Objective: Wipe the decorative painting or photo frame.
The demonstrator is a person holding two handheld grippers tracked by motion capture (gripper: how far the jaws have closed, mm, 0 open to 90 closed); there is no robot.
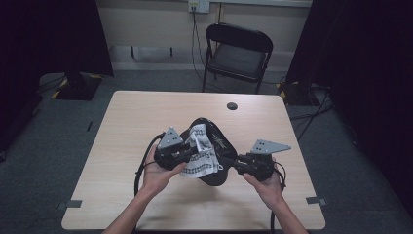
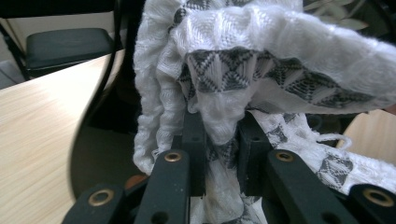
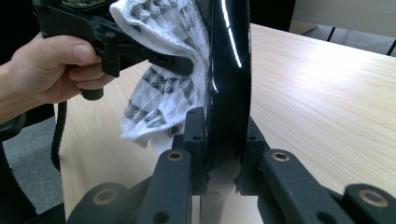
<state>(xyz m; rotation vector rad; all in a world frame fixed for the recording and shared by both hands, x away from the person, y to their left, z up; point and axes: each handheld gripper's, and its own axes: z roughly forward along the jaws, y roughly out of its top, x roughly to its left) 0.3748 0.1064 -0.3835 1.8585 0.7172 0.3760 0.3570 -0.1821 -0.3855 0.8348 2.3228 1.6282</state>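
While the right tool [image 3: 223, 154] clamps the black plate's [image 3: 229, 70] rim, the left tool [image 2: 223, 154] grips the cloth [image 2: 261, 51].

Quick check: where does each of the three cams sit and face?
High view: above the table, looking forward and down; both forearms show.
Left gripper view: rides the left gripper, its fingers clamping the patterned cloth.
Right gripper view: rides the right gripper, gripping the black dish.
Shared: cloth and dish.
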